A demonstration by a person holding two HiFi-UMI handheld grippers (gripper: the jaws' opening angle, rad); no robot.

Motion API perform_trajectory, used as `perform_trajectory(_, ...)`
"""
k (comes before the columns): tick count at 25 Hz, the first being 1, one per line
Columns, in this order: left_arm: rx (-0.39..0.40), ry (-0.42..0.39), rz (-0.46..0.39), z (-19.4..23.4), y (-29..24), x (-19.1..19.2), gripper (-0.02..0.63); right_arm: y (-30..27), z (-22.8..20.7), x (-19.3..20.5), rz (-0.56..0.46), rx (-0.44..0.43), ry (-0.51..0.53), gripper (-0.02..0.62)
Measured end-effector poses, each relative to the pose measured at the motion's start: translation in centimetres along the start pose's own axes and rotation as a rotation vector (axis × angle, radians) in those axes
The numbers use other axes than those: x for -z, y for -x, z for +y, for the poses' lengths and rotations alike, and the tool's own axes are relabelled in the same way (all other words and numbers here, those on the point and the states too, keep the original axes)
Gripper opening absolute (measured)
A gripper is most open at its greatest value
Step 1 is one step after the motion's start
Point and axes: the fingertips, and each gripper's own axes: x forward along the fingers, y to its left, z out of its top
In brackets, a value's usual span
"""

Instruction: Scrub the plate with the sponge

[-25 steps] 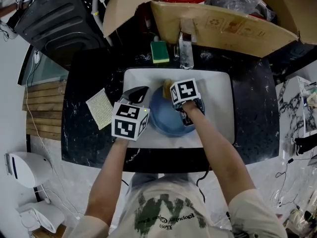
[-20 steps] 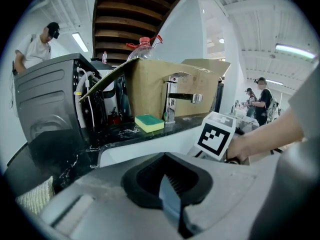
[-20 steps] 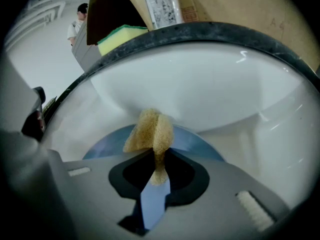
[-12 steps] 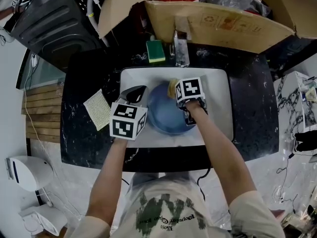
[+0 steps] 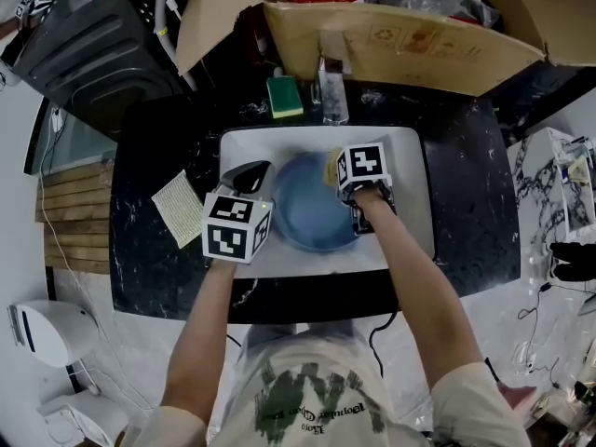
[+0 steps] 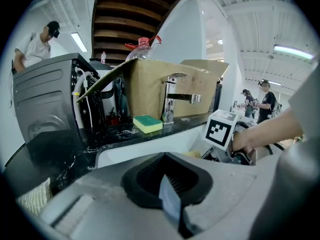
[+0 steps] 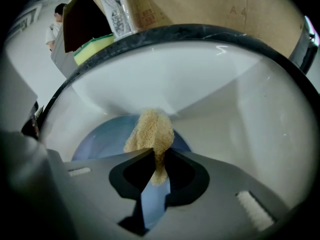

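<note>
My right gripper (image 7: pixel 156 170) pinches the tan sponge (image 7: pixel 151 134) tight between its jaws, holding it at the far rim of the blue plate (image 5: pixel 307 217). My left gripper (image 6: pixel 169 196) is clamped on the plate's left edge. The plate lies in the white sink (image 5: pixel 411 194).

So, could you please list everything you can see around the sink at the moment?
sink: one, white, in the counter
plate: one, blue, in the sink
sponge: one, tan, over the plate
second sponge: one, green-yellow, counter behind the sink
tap: one, metal, behind the sink
cardboard box: one, brown, behind the tap
woven cloth: one, pale, counter left of sink
left tongs: one, grey, shut on the plate's rim
right tongs: one, grey, shut on the sponge
</note>
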Motion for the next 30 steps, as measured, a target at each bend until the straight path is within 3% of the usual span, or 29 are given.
perform_trajectory(19, 0.032, -0.011, 0.001, -1.0, -0.3, -0.1, 0.003, 1.6, -2.7, 1.9, 0.025, 0.047, -0.008, 0.058)
perform_trajectory(30, 0.017, -0.014, -0.008, -0.8, 0.3, -0.3, 0.003, 3.0, 3.4, 0.3, -0.038, -0.148, 0.120, 0.060)
